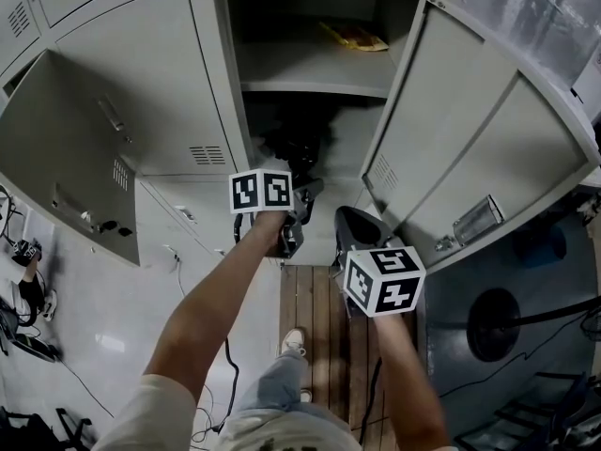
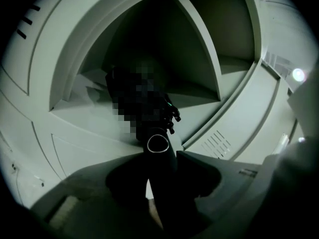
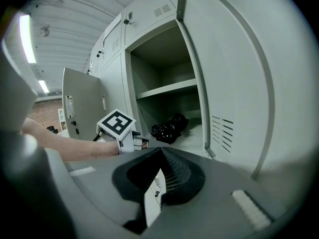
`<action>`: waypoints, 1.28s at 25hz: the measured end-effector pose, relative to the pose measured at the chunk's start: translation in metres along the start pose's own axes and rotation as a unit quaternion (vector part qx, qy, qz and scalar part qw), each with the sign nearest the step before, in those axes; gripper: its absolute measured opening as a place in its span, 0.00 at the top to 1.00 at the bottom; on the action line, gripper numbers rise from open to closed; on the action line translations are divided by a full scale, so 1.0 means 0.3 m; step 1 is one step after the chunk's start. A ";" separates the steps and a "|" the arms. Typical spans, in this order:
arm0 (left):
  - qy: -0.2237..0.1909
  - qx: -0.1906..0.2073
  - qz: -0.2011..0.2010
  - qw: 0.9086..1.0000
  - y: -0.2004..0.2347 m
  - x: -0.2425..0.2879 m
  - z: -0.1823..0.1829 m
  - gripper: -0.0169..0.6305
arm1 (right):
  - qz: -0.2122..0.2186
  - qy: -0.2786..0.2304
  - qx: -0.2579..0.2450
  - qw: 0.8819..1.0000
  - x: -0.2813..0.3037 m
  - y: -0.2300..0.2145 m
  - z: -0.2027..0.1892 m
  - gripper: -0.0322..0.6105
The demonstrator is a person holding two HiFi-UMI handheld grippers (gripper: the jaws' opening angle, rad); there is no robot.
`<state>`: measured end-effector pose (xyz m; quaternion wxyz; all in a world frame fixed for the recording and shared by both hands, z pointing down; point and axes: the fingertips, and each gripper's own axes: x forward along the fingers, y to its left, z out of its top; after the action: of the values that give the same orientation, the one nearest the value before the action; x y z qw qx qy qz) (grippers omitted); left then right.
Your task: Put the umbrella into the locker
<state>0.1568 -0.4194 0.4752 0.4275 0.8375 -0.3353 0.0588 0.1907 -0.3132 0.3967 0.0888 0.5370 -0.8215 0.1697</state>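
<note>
Release looks underway: left claw [image 1: 304,194], half-open and loose around the end of the black folded fabric umbrella [image 3: 169,128] lying ahead inside the grey metal locker [image 3: 164,88], next needs withdrawing clear.

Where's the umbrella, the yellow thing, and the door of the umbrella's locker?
umbrella [image 3: 169,128], right gripper view, middle of its black bundle.
yellow thing [image 1: 355,36], head view, its middle.
locker door [image 1: 470,130], head view, its flat panel.

We show a pale grey locker [image 1: 460,130], a black umbrella [image 3: 169,128], a yellow item [image 1: 355,36], and a marker cube [image 1: 261,191] patterned in black-and-white squares.
</note>
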 end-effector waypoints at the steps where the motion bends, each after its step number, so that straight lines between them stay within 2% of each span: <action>1: -0.005 0.010 0.006 1.000 0.002 -0.006 0.004 0.71 | 0.001 0.001 -0.001 1.000 -0.001 0.001 -0.003 0.96; 4: -0.022 0.032 0.015 0.999 0.005 -0.022 0.017 0.65 | 0.001 0.002 0.000 1.000 -0.003 0.001 -0.008 0.96; 9: -0.055 0.034 0.000 0.998 -0.019 -0.065 0.038 0.53 | 0.004 0.002 0.003 1.000 -0.010 0.016 -0.016 0.96; 18: -0.076 0.082 0.005 0.994 -0.055 -0.181 -0.012 0.49 | 0.003 -0.004 0.010 1.000 -0.059 0.036 -0.028 0.96; 22: -0.081 0.095 0.007 0.992 -0.059 -0.221 -0.068 0.49 | -0.002 -0.005 0.013 1.000 -0.087 0.039 -0.047 0.96; 29: -0.080 0.083 -0.008 0.993 -0.076 -0.231 -0.148 0.49 | -0.006 -0.006 0.020 1.000 -0.122 0.047 -0.077 0.96; 32: -0.081 0.089 0.003 0.993 -0.077 -0.226 -0.159 0.60 | -0.008 -0.004 0.020 1.000 -0.136 0.045 -0.092 0.96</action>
<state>0.1278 -0.3393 0.4635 0.3223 0.8733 -0.3646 0.0216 0.1939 -0.2632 0.4064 0.0762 0.5456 -0.8141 0.1838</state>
